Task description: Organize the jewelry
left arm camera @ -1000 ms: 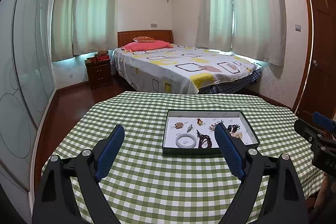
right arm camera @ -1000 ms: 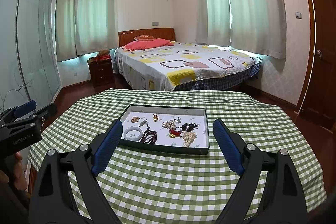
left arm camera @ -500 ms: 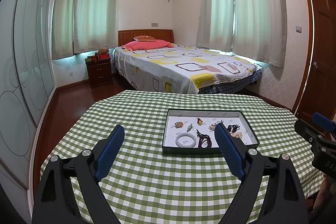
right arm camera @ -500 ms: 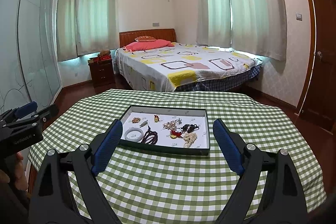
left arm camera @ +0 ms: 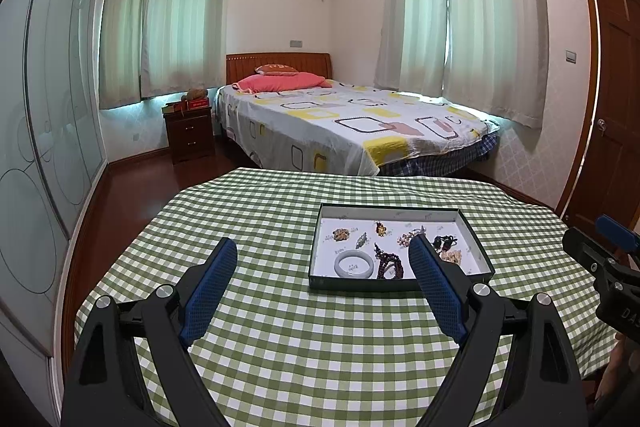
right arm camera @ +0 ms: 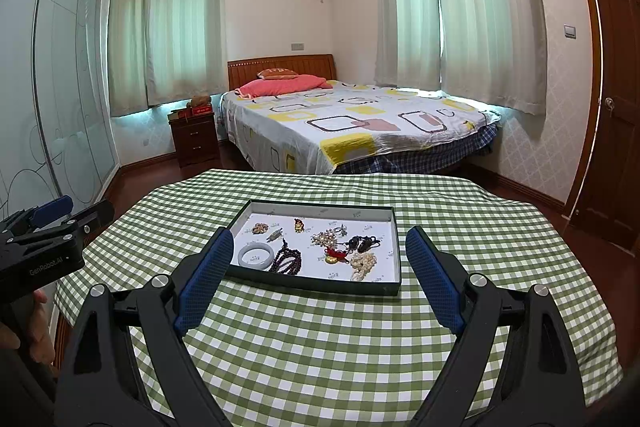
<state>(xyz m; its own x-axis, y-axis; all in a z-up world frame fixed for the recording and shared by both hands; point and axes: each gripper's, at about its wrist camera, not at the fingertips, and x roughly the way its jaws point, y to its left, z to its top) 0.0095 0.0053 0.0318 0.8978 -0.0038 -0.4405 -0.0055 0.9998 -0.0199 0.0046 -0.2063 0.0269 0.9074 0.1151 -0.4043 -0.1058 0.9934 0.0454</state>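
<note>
Lying on table: green-and-white checked tablecloth (right arm camera: 320, 339), soft, wrinkled at the far edge
Tray: shallow dark rectangular tray (right arm camera: 316, 285), white floor, mid-table
Jewelry: smooth pale bangle (right arm camera: 256, 255), dark bead strand (right arm camera: 289, 259), knobbly pearl cluster (right arm camera: 362, 263)
Jaws: left gripper (left arm camera: 320, 283) and right gripper (right arm camera: 316, 267) spread wide, empty
Behind: bed (right arm camera: 352, 123)

a: anything between the grippers and the tray (right arm camera: 320, 285)?
b: only bare cloth (right arm camera: 320, 347); nothing stands on it.
a: and inside the tray?
b: a low rim all round, jewelry (right arm camera: 320, 247) crowded mid-floor, right corner bare.
</note>
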